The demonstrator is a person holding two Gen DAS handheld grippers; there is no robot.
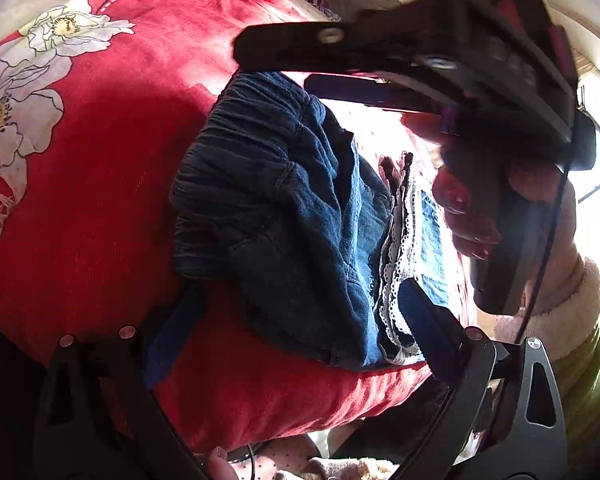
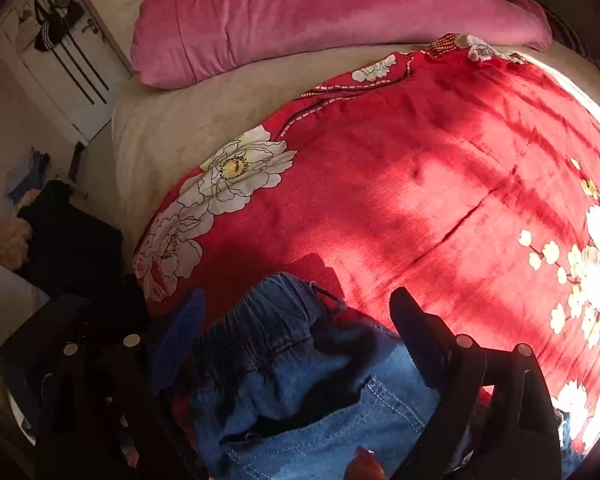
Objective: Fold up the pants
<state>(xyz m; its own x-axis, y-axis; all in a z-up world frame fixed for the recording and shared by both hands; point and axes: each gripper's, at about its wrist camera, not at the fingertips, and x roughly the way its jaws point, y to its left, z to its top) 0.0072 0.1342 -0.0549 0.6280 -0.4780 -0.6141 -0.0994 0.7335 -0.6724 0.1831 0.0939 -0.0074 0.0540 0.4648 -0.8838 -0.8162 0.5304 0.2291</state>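
Observation:
Blue denim pants lie bunched and folded on a red flowered blanket, elastic waistband to the left, lace-trimmed hems at the right. My left gripper is open, its fingers on either side of the near edge of the pants. My right gripper reaches in from the upper right, jaws apart over the far side of the pants. In the right wrist view the pants lie between the open fingers of my right gripper, waistband and back pocket showing.
A pink folded quilt lies at the far end of the bed on a beige sheet. A white door and a dark clothes pile are at the left. A bright window is at the right of the left wrist view.

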